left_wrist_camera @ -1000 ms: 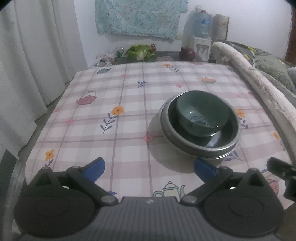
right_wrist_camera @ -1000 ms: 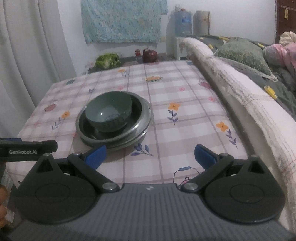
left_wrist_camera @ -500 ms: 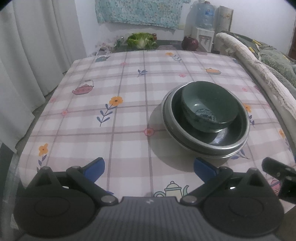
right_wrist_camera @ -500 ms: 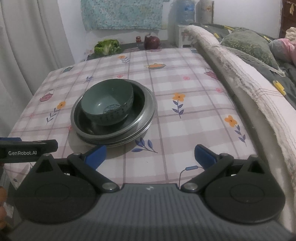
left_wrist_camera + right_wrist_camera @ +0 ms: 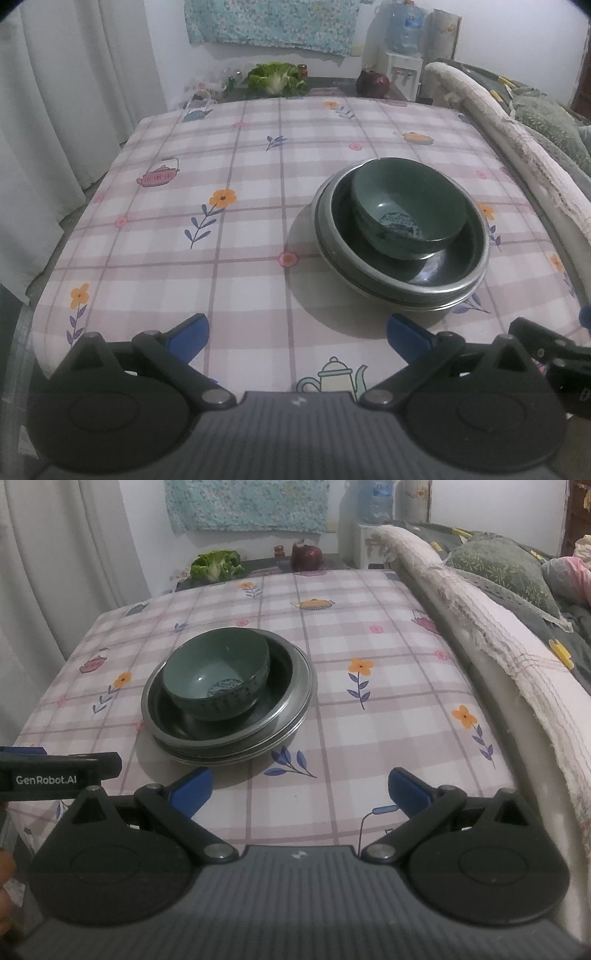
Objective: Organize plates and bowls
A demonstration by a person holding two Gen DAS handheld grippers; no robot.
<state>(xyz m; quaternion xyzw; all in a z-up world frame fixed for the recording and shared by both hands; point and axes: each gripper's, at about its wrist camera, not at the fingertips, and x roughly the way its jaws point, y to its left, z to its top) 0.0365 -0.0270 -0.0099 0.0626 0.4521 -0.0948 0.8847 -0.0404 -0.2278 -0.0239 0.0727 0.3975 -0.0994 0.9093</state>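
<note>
While both grippers wait at the near edge of the table (image 5: 155, 258), the dishes are already gathered in one pile. The green bowl (image 5: 406, 214) sits inside a dark plate (image 5: 443, 269), and this plate lies on a steel plate (image 5: 436, 301) whose rim shows under it; a second steel rim seems to be below, but I cannot count the layers for sure. The pile stands toward the right edge of the table, about halfway between the near edge and the far edge. I judge the order is chosen for stability: wide flat pieces below, the small deep piece on top, so nothing can tip.

The left gripper (image 5: 297, 326) has its blue fingers spread wide with nothing between them, and it is low over the near edge, the pile ahead of it and to its right. The right gripper (image 5: 299, 788) is spread the same way and also holds nothing, with the pile ahead and to its left. The bowl (image 5: 218, 675) is not centred in the plate; it leans toward the far left part of it.

Since both grippers hold nothing and stay apart from the pile, the stacking looks finished or nearly so
</note>
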